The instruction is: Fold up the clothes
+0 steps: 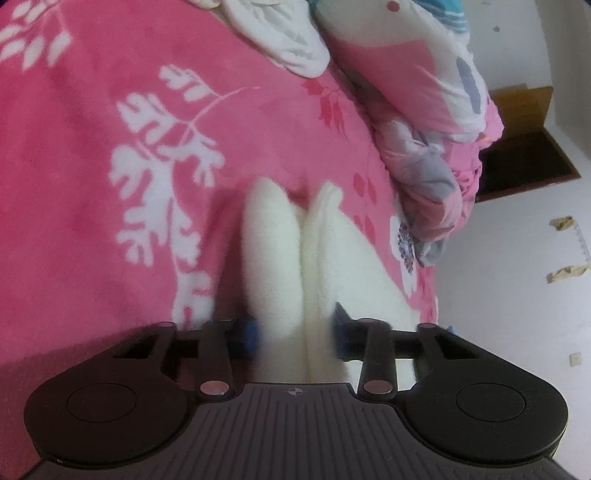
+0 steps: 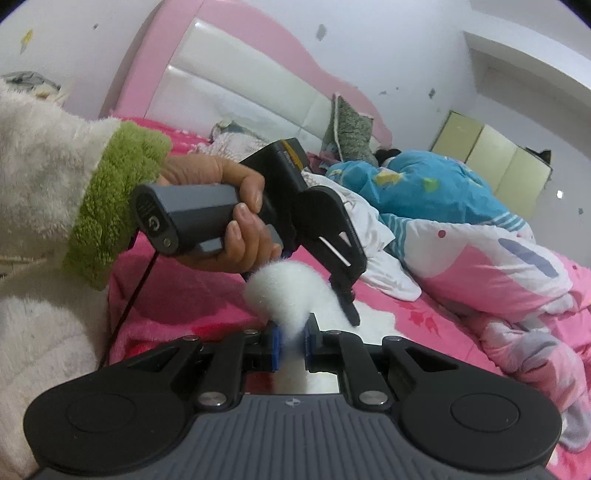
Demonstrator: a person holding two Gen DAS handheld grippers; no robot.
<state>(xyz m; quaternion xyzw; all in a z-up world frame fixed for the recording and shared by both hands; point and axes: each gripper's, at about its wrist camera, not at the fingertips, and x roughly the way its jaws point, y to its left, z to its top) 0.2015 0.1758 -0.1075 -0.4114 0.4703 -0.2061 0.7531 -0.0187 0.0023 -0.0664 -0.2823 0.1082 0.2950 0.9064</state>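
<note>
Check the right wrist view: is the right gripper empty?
No, the right gripper is pinching a fold of the white fleece garment between its blue pads.

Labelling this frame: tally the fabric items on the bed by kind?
White fluffy garment, clamped by both grippers: 1
White crumpled cloth: 1
Patterned quilts (pink floral, blue): 2
Grey pillow: 1
Pink bedspread: 1
Total: 6

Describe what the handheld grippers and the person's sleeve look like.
Each gripper has black rounded linkage arms, silver pivot pins, blue finger pads and a ribbed grey body. The left gripper has a grey handle with a power symbol and a thin black cable. The sleeve is fluffy cream with a green cuff.
</note>
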